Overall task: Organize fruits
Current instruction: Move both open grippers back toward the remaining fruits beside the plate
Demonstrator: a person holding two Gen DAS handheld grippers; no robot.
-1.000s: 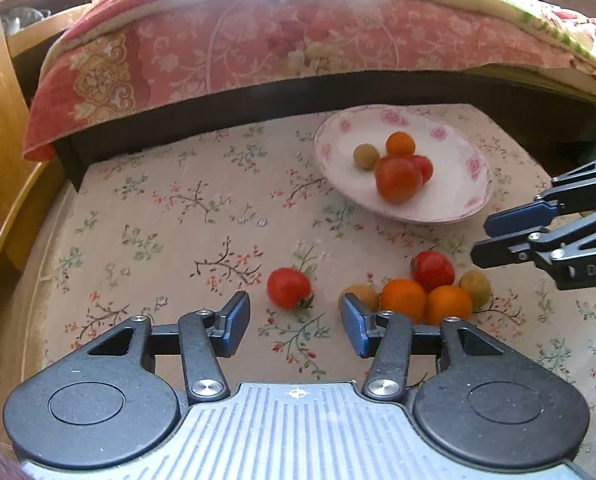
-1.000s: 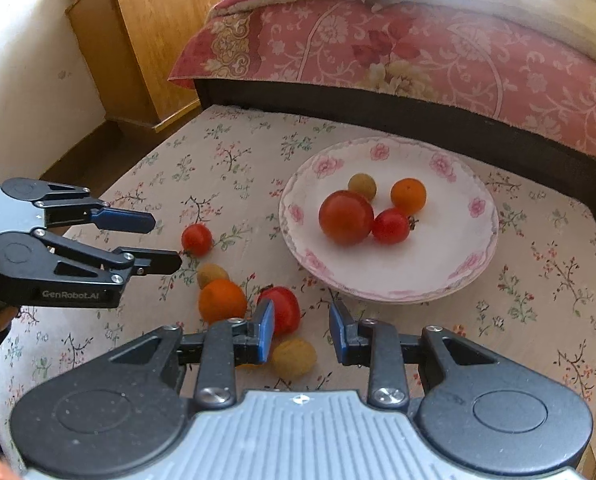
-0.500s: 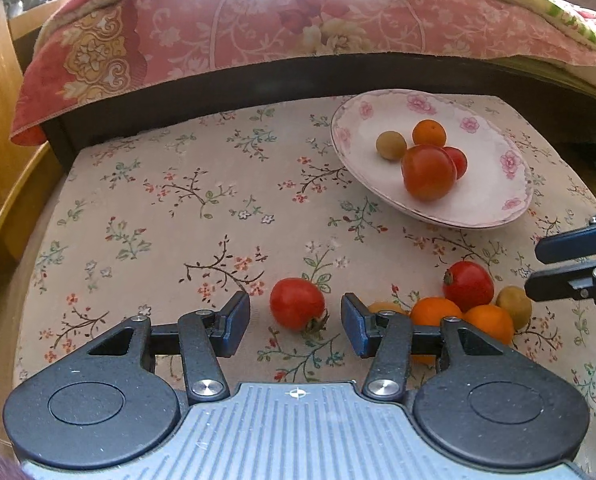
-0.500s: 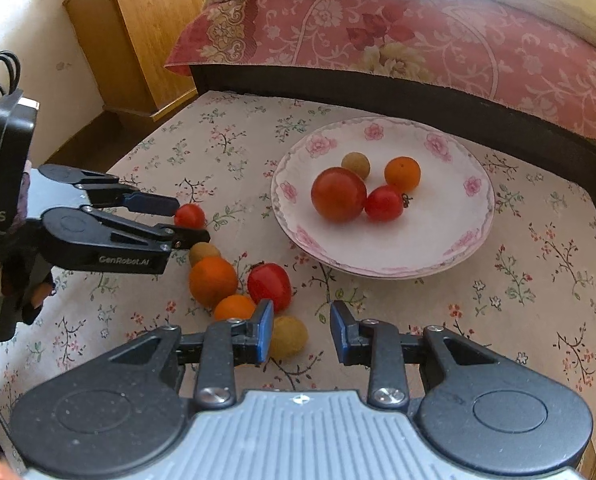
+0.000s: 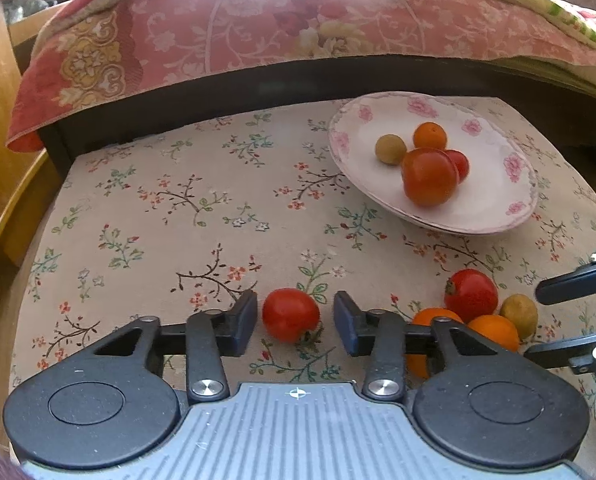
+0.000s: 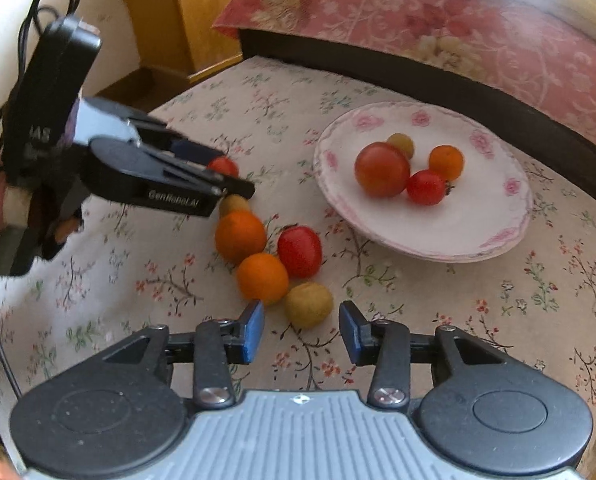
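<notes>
A floral plate holds a big tomato, a small red tomato, an orange fruit and a tan fruit. My left gripper is open, its jaws on either side of a loose red tomato on the table, not touching it. My right gripper is open around a tan fruit. Beside it lie two orange fruits, a red tomato and another tan fruit.
The table has a floral cloth. A bed with a pink quilt runs along the far side. A wooden cabinet stands at the far left. The left gripper's body reaches over the loose fruit in the right wrist view.
Both grippers have moved forward and down. The red tomato now lies between the left jaws, and the tan fruit between the right jaws. Both stay open.
</notes>
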